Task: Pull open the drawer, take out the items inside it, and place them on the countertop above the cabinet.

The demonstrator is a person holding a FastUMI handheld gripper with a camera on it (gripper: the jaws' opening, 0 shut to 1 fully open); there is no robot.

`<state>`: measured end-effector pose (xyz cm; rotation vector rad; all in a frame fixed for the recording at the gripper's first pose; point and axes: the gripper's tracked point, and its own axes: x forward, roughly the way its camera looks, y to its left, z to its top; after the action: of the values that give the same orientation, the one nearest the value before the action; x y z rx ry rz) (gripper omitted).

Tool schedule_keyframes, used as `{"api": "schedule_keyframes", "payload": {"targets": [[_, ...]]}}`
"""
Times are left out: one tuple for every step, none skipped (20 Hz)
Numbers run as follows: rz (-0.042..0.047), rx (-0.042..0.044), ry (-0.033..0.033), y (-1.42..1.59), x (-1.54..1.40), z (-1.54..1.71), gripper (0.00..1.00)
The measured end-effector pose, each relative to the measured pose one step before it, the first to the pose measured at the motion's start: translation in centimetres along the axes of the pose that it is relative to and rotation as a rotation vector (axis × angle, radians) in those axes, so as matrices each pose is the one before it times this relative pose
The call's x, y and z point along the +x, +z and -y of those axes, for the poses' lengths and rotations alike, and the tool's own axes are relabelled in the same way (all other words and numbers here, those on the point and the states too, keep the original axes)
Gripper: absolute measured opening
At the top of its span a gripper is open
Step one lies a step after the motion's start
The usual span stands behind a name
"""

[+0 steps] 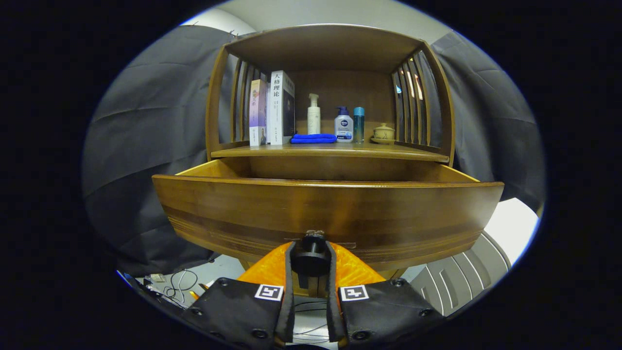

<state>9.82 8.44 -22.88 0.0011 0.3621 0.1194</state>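
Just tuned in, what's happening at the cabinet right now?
The handheld gripper is shut on the drawer knob, one finger on each side. The drawer is pulled out from under the countertop; its inside is hidden behind the front panel. Books, a blue cloth, bottles and a lidded cup sit on the countertop.

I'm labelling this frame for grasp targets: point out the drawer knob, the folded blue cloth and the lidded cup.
drawer knob (311, 260), gripper view, its round body between the fingers
folded blue cloth (314, 138), gripper view, top fold
lidded cup (383, 131), gripper view, its bowl
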Motion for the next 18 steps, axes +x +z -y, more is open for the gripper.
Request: {"api": "schedule_keyframes", "payload": {"targets": [[-0.00226, -0.00037, 0.00290, -0.152, -0.322, -0.030, 0.29], [-0.00284, 0.00045, 0.00396, -0.167, -0.381, -0.090, 0.29], [-0.00130, -0.00011, 0.00468, -0.094, -0.337, -0.108, 0.29], [-0.00090, -0.00278, 0.00342, -0.133, -0.239, -0.090, 0.29], [-0.00164, -0.00601, 0.00308, -0.062, -0.270, -0.134, 0.29], [-0.00055, -0.00417, 0.00241, -0.196, -0.225, -0.099, 0.29], [-0.00178, -0.00193, 0.00324, -0.023, -0.246, -0.091, 0.29], [-0.00194, -0.00124, 0.00367, -0.145, -0.241, -0.149, 0.28], [-0.00087, -0.00075, 0.00311, -0.063, -0.121, -0.072, 0.29], [-0.00103, -0.00019, 0.00245, -0.017, -0.057, -0.079, 0.29], [-0.00066, -0.00083, 0.00121, 0.029, -0.034, 0.003, 0.29], [-0.00126, -0.00185, 0.00126, -0.129, -0.008, -0.027, 0.29], [-0.00277, -0.00025, 0.00205, 0.043, -0.007, 0.003, 0.29], [-0.00529, 0.00474, 0.00137, -0.035, 0.005, -0.007, 0.29], [-0.00664, 0.00708, 0.00460, 0.057, 0.016, -0.066, 0.29], [-0.01114, 0.00391, 0.01040, -0.091, -0.029, -0.076, 0.32], [-0.01362, 0.00584, 0.01468, 0.025, -0.090, -0.134, 0.34], [-0.02439, 0.00714, 0.01831, -0.197, -0.107, 0.017, 0.37]]}}
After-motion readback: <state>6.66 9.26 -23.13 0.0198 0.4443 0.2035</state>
